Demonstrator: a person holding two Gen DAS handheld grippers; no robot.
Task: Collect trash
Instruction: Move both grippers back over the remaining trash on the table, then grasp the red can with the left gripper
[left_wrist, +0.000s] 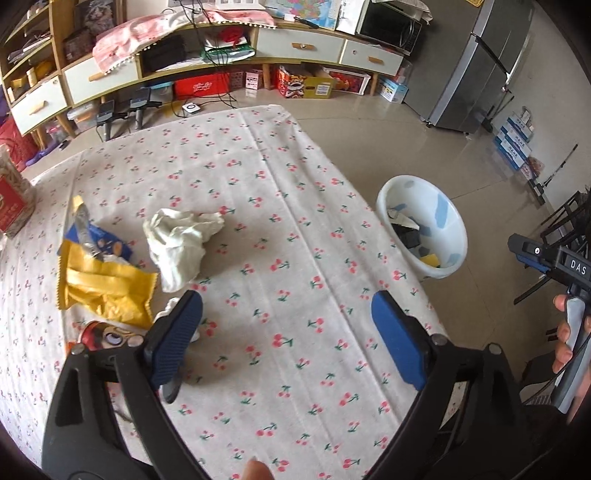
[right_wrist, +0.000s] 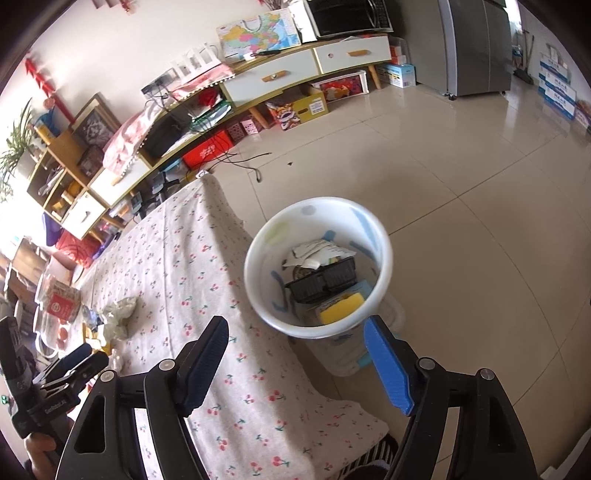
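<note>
1. Now both tongs stand spread and empty: left gripper (left_wrist: 286, 314) over the table (left_wrist: 295, 229), right gripper (right_wrist: 295, 339) by the bin (right_wrist: 258, 236).
2. Trash remains on the table: tissue (left_wrist: 181, 247), yellow wrapper (left_wrist: 107, 288), near the left tongs, probably next.
3. Bin sits on the floor beside the table edge, handy for drops.

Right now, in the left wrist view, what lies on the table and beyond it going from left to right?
Red-labelled jar → yellow wrapper → crumpled white tissue → bare stretch of cherry-print tablecloth → white bin on the floor → the right gripper at the picture's edge.
</note>
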